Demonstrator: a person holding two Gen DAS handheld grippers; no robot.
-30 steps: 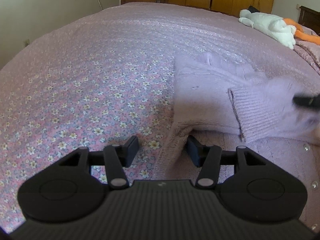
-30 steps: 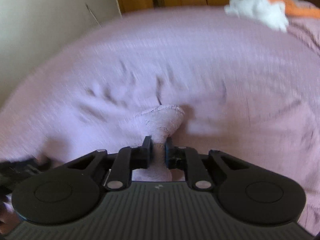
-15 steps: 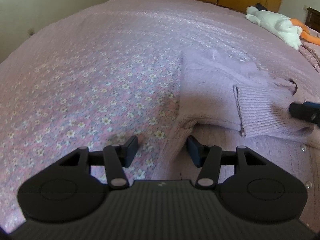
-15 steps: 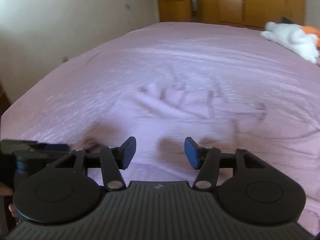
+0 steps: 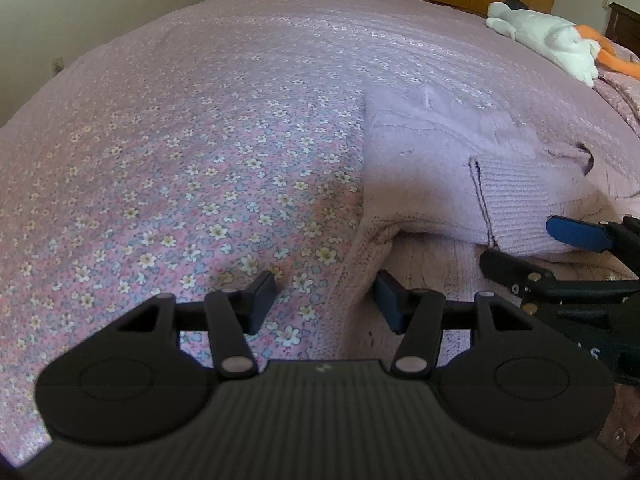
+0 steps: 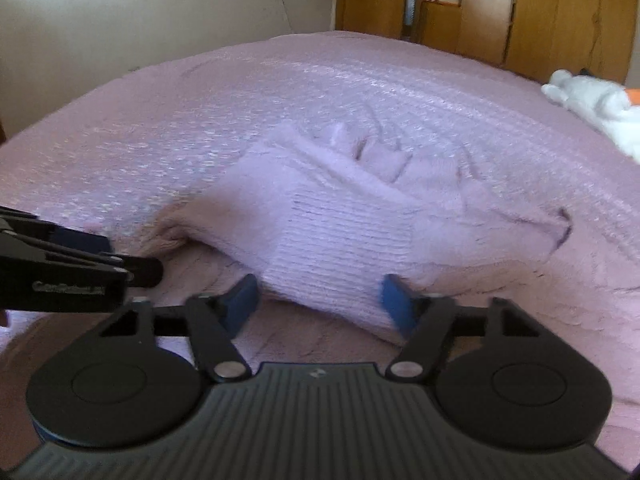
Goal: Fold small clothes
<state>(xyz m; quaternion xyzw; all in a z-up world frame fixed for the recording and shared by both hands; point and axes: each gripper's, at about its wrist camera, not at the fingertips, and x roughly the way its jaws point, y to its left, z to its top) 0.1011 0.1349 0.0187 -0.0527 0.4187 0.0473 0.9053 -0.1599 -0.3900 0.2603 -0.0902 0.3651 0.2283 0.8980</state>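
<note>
A small lilac knitted cardigan [image 5: 432,160] lies on the flowered bedspread [image 5: 180,168], with one sleeve [image 5: 516,204] folded across its body. My left gripper [image 5: 326,300] is open, its jaws on either side of the cardigan's near left edge. My right gripper [image 6: 320,304] is open and empty, its jaws wide apart on either side of the folded sleeve's ribbed cuff [image 6: 340,256]. The right gripper also shows at the right edge of the left wrist view [image 5: 560,248], and the left gripper shows at the left edge of the right wrist view [image 6: 72,268].
A white and orange plush toy [image 5: 552,40] lies at the far right of the bed. Wooden wardrobe doors [image 6: 560,12] stand behind the bed, and a pale wall [image 6: 140,8] runs along its left side.
My right gripper let go of the sleeve, opened, and drew back toward the near edge of the cardigan. The sleeve now lies folded across the body. My left gripper stayed open and barely moved.
</note>
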